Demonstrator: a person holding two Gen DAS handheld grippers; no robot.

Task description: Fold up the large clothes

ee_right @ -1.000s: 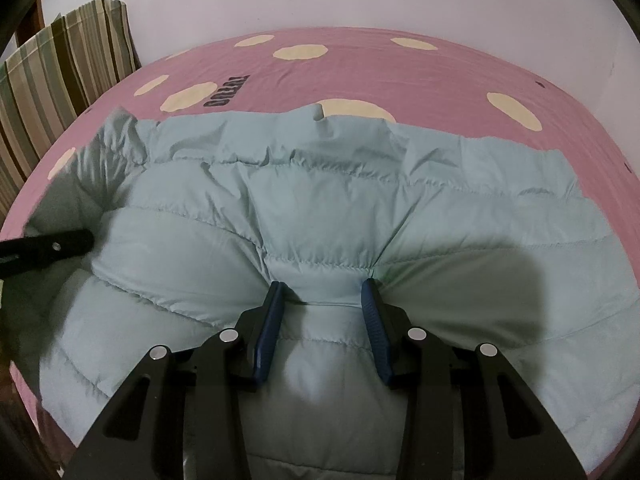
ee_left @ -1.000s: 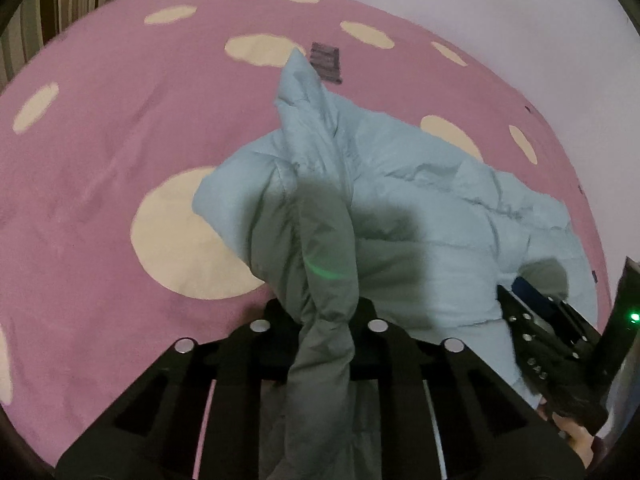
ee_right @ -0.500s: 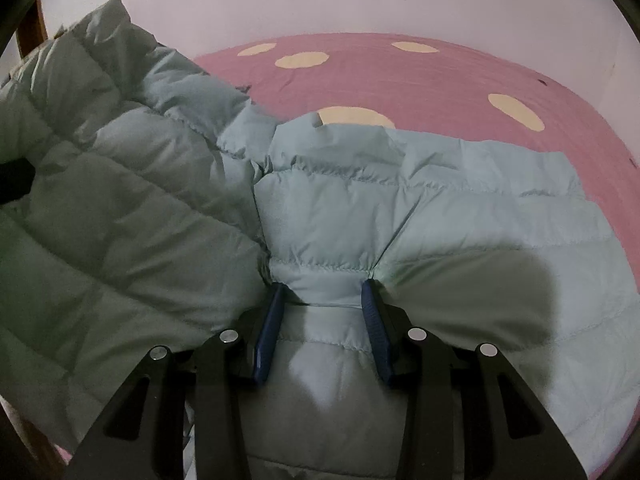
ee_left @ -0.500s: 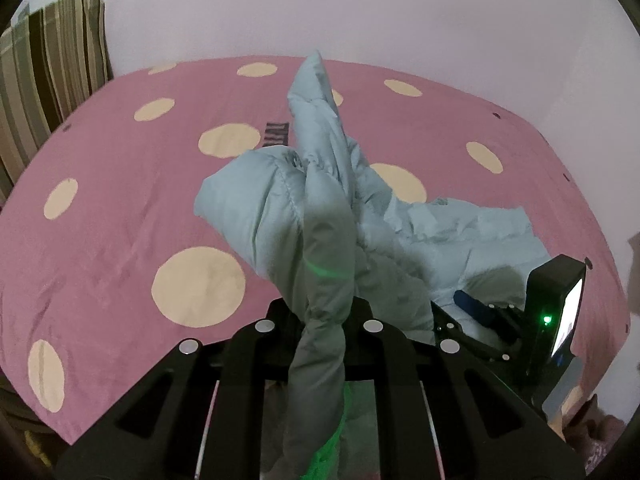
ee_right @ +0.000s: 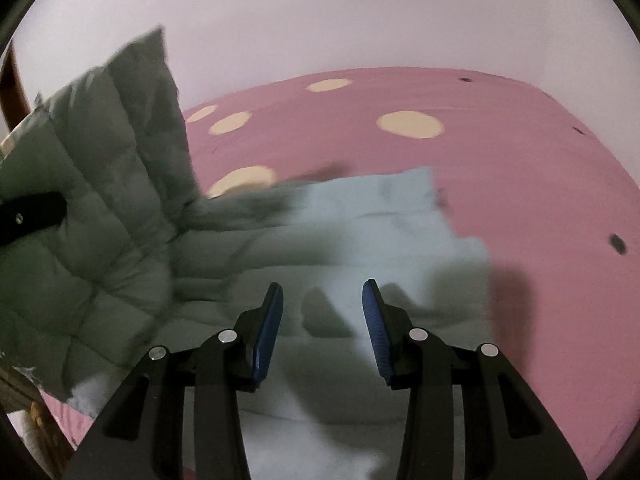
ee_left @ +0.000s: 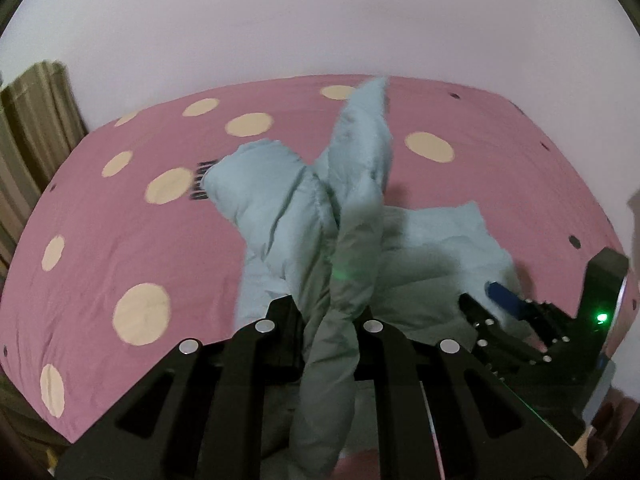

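Note:
A pale blue quilted puffer jacket [ee_left: 280,216] lies on the pink bed with cream dots [ee_left: 120,208]. My left gripper [ee_left: 330,312] is shut on a bunched fold of the jacket and holds that part lifted, so it stands up in front of the camera. In the right wrist view the lifted part [ee_right: 100,220] hangs at the left, and the rest of the jacket [ee_right: 380,220] lies flat. My right gripper [ee_right: 322,316] is open and empty just above the flat part. It also shows in the left wrist view [ee_left: 516,316] at the lower right.
A white wall [ee_left: 320,20] runs behind the bed. A striped curtain or cushion [ee_left: 28,128] stands at the left. A dark printed label [ee_left: 200,184] is on the sheet left of the jacket. The bed's right edge [ee_right: 624,208] is near.
My left gripper has lifted its fold of the jacket higher and carried it over toward the right. My right gripper has let go of the jacket, opened and risen off it.

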